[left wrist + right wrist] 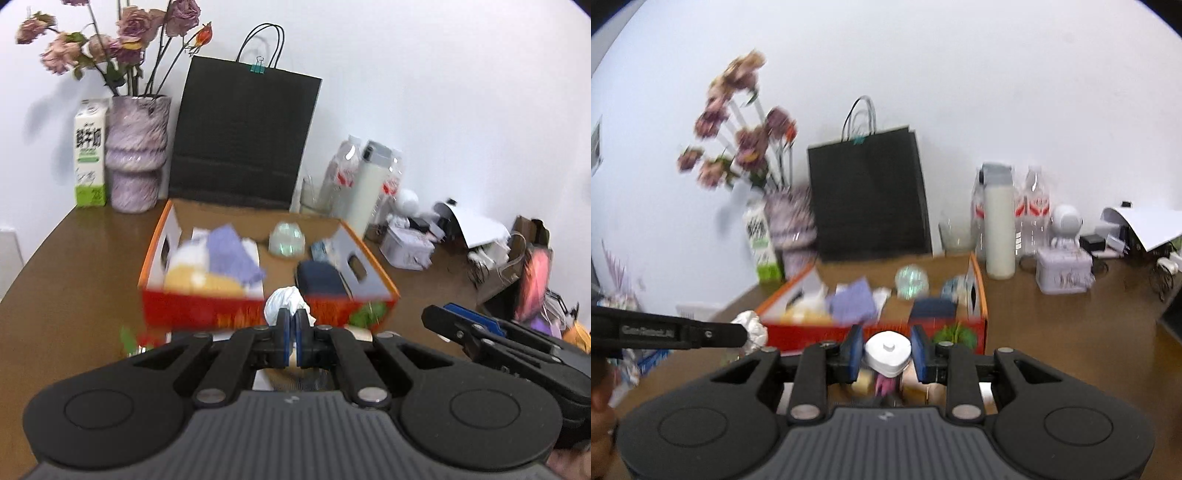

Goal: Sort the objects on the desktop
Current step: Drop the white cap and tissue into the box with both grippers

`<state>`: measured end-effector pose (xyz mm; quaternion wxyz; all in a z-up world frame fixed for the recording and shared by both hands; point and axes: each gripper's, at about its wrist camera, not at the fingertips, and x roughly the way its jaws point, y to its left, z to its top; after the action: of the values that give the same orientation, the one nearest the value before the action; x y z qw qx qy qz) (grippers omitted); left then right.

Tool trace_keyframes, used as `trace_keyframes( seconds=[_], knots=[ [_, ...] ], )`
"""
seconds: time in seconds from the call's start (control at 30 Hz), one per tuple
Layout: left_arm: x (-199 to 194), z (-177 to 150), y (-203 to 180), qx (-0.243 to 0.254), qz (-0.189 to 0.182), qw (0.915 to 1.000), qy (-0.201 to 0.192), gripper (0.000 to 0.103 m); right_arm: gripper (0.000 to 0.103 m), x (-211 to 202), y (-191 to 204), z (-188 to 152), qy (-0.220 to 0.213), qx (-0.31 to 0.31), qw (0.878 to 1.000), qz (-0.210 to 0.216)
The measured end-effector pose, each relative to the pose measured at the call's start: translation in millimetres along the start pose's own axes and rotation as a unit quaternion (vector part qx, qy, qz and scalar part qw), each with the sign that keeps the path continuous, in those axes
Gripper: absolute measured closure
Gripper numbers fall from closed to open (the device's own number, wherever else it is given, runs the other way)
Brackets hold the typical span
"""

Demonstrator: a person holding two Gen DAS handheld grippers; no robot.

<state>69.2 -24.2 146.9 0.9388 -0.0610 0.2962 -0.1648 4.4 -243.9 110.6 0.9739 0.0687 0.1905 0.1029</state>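
The task looks partly done. The orange box (pixel 373 258) on the brown desk (pixel 74 266) already holds several things: a purple cloth (pixel 232 254), something yellow (pixel 199 280), a clear round ball (pixel 287 240) and a dark blue case (pixel 321 277).

The left gripper (pixel 291 319) is closed on a crumpled white paper (pixel 284 299) and holds it just in front of the near wall of the box. The right gripper (pixel 886 347) is closed on a white cap (pixel 888 350) of a small bottle; the bottle body under it is blurred, so I cannot tell what it is. It also hangs just before the box.

In my judgement, both held things must still go into the box or elsewhere. At the right of the desk, bottles (pixel 1034 206), a tall white flask (pixel 999 229) and a small tin (pixel 1063 269) remain outside; whether they belong to the sorting I cannot tell.
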Motion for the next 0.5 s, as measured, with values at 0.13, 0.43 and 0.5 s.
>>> trace_keyframes(
  seconds=[0.13,0.43,0.5],
  knots=[
    [58,42,8,0.004,0.022,0.9996,0.018,0.099,0.077,53,-18,38,0.012,0.032,0.999,0.020],
    [221,107,54,0.007,0.115,0.9868,0.114,0.099,0.077,242,-55,104,0.117,0.047,0.992,-0.022],
    [245,107,66,-0.004,0.128,0.9845,0.120,0.097,0.077,282,-58,104,0.146,0.033,0.988,-0.043]
  ],
)
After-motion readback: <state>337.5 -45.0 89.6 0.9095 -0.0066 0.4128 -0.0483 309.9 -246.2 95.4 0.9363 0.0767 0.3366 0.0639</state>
